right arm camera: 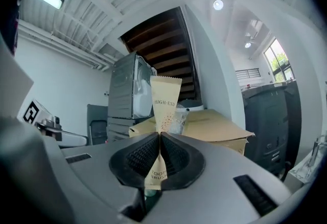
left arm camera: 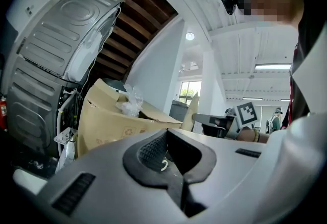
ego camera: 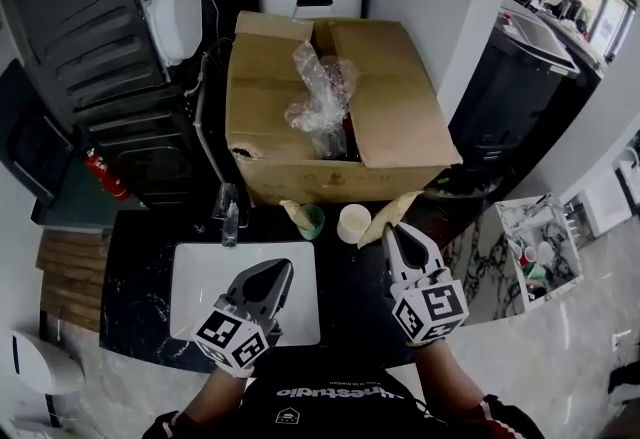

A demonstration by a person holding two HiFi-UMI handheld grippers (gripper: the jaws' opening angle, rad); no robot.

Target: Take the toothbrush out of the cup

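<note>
The right gripper (right arm camera: 159, 135) is pinched tight on the wrapped toothbrush (right arm camera: 165, 98). The toothbrush is just beside the white cup (ego camera: 353, 223) on the dark surface (ego camera: 140, 272). The left gripper (left arm camera: 166, 132) is closed with nothing in it.

The left gripper (ego camera: 276, 273) is pointing level, its jaws pressing together with nothing between them. Beside it, the right gripper (ego camera: 393, 231) is also pointing level, its jaws clamping a wrapped toothbrush (right arm camera: 164, 98) that is sticking up past the pads. Behind each claw, the left forearm (ego camera: 205, 405) and the right forearm (ego camera: 462, 382) are reaching forward.
</note>
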